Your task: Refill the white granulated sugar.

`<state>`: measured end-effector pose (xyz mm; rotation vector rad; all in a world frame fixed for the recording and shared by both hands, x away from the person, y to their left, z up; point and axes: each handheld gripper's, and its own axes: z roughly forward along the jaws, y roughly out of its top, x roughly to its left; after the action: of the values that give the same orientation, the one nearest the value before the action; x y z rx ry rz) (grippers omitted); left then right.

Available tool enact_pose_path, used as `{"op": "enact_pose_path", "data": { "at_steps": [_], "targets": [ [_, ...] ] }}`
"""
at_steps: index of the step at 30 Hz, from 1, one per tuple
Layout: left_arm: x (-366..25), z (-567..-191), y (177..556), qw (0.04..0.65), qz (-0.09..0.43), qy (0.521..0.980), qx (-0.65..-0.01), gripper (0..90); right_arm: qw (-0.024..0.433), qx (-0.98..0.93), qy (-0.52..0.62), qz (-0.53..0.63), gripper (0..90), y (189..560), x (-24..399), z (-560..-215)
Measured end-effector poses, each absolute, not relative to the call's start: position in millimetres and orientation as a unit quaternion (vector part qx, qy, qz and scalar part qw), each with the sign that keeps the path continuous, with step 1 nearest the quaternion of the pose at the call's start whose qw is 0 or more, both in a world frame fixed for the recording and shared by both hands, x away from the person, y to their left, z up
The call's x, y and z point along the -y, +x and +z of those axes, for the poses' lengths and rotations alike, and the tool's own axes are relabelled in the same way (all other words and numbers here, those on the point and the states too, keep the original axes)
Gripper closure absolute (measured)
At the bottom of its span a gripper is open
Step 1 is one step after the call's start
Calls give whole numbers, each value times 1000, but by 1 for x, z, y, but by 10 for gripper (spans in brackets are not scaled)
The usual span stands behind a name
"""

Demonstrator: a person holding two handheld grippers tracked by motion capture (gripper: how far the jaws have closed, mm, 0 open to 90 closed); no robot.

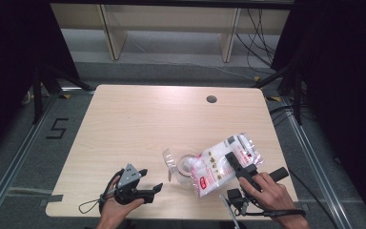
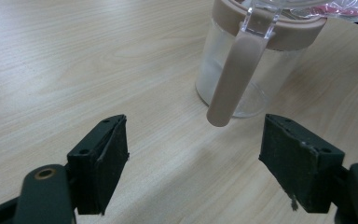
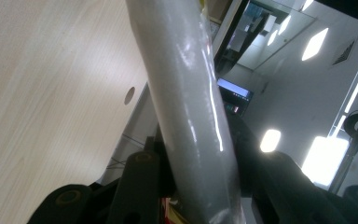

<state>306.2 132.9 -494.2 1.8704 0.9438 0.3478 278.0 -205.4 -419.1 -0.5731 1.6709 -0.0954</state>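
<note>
While the right hand-held gripper (image 1: 234,163) clamps the bag (image 1: 219,162) tilted over the jar (image 1: 187,167) on the counter (image 1: 138,124), the left hand-held gripper (image 1: 150,183) waits nearby. Left gripper view: jaws open, jar handle (image 2: 235,77) just ahead. Right gripper view: bag (image 3: 191,116) pinched edge-on, running lengthwise away.

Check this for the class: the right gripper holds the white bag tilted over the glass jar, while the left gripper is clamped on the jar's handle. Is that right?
Not quite. The left gripper is not clamped on the handle: the left gripper view shows its jaws standing open, apart from it. The rest holds: the right gripper holds the white bag tilted over the glass jar.
</note>
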Motion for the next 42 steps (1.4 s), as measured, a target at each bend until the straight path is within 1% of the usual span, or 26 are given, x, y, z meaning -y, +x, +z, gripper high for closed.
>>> {"op": "enact_pose_path", "data": {
  "at_steps": [42],
  "targets": [
    [-133, -494, 306, 487, 143, 769, -388, 227, 634, -730, -252, -38, 717, 278, 208, -418]
  ]
}}
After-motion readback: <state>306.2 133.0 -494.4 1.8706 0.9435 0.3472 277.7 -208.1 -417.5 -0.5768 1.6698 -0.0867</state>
